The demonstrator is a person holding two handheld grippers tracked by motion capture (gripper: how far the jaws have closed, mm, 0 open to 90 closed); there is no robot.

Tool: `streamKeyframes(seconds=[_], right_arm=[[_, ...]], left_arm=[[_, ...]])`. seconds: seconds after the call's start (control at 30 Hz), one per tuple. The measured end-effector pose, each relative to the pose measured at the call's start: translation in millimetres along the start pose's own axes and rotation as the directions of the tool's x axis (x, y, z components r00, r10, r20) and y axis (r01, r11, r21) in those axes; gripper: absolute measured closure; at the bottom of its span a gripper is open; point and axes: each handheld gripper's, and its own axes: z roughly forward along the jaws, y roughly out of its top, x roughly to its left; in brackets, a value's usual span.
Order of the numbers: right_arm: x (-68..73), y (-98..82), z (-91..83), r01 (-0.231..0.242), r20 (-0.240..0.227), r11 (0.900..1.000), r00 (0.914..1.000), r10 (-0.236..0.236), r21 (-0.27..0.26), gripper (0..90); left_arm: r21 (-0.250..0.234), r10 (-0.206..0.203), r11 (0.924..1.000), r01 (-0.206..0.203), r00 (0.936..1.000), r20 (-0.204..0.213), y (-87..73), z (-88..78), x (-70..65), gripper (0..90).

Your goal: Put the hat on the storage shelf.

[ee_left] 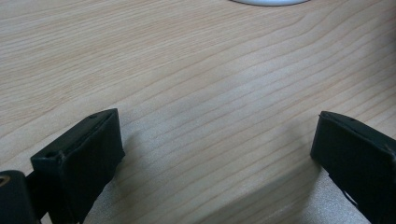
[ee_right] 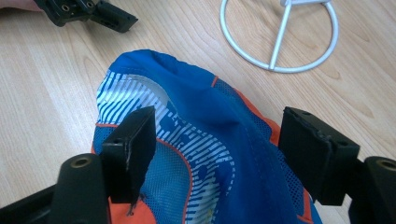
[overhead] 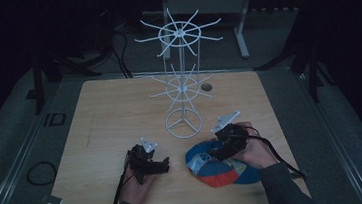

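Lying crumpled on the light wooden table (overhead: pixel 110 114), near its front right part, a blue, orange and white striped mesh cap (ee_right: pixel 205 140) is seen just in front of the white wire hanging stand's (overhead: pixel 180 77) ring base. The right gripper (ee_right: pixel 217 149) is held over the cap, its jaws spread wide on either side of the fabric without pressing it. The left gripper (ee_left: pixel 215 154) is rested low over bare wood, well apart from the cap, jaws spread wide with nothing between them.

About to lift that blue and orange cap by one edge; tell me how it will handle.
The cap is mesh fabric, already creased and slumped on the table, so it will probably sag. It looks light. Between the open right gripper jaws, a thin fold might slip free.
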Motion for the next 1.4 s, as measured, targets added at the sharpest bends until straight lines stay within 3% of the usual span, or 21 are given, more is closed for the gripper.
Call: streamKeyframes(seconds=[1.0, 1.27, 1.4], right_arm=[[-9.0, 5.9, 37.4, 0.000, -0.038, 0.994, 0.9993, 0.004, 0.110, 16.7], [-8.1, 5.5, 46.1, 0.011, -0.034, 0.989, 0.9994, -0.007, 0.148, 17.4], [-7.1, 5.4, 49.1, 0.013, -0.033, 0.987, 0.9994, -0.008, 0.163, 22.0]], left_arm=[[-0.002, 0.001, 1.0000, -0.001, 1.0000, -0.001, 0.0, 0.1, 0.0, 2.6], [-0.002, 0.001, 1.0000, -0.001, 1.0000, -0.001, 0.0, 0.1, 0.0, 2.6], [-0.002, 0.001, 1.0000, -0.001, 1.0000, -0.001, 0.0, 0.1, 0.1, 2.6]])
